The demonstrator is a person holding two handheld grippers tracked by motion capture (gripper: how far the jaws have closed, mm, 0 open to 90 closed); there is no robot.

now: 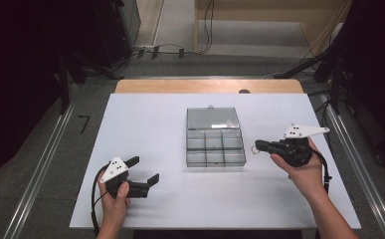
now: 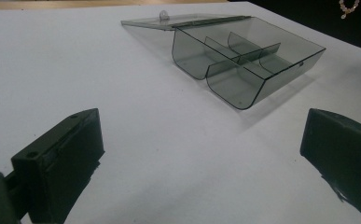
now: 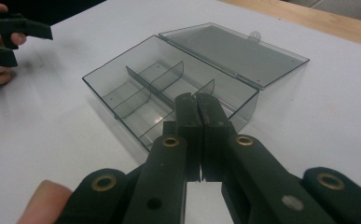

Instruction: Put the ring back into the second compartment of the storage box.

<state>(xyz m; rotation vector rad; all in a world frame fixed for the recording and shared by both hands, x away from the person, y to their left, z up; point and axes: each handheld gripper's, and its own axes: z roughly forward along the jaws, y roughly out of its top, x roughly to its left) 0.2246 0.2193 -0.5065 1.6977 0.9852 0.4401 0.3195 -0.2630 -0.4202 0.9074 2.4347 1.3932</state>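
Note:
A clear grey compartment box (image 1: 215, 159) (image 2: 229, 86) (image 3: 99, 88) lies open in the middle of the white table, its lid (image 1: 213, 118) folded flat behind it and its compartments empty. My right gripper (image 1: 257, 145) (image 3: 197, 100) hovers just right of the box, pointing at it, with its jaws pressed together. A small beaded loop (image 1: 254, 148) (image 2: 348, 7) hangs from its tips. My left gripper (image 1: 144, 169) (image 2: 201, 121) rests near the front left of the table, open with nothing between its jaws, aimed at the box from a distance.
The white table top (image 1: 145, 124) has bare room all around the box. A wooden edge (image 1: 207, 85) runs along the back. Metal floor rails (image 1: 41, 164) flank the table, and cables (image 1: 170, 50) lie on the floor behind it.

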